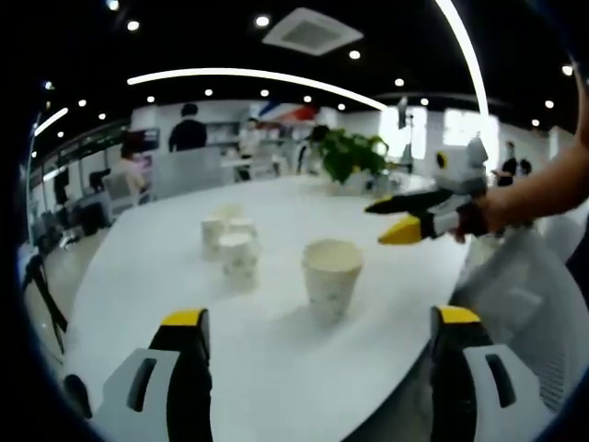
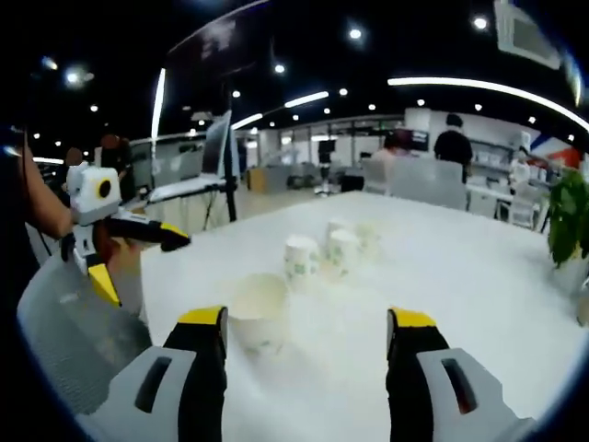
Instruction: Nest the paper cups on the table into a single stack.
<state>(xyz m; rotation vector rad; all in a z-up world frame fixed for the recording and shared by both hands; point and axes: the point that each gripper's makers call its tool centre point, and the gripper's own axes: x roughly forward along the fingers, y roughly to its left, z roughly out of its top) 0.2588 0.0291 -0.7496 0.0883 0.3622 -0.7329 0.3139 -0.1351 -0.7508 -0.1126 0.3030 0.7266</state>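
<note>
My left gripper [image 1: 317, 345] hangs over the near edge of the white table [image 1: 166, 267], its yellow-tipped jaws spread wide with nothing between them. Straight ahead of it stands a single paper cup [image 1: 331, 276], upright and mouth up, apart from the rest. Further back and to the left sits a cluster of cups [image 1: 232, 241], close together; I think there are three or four, but the blur makes the count unsure. My right gripper [image 2: 308, 354] is also wide open and empty. In its view the lone cup is just ahead of the left jaw, with the cluster beyond it. In the left gripper view, the right gripper comes in from the right, above the table. A potted plant [image 1: 352, 155] stands at the far side.
</note>
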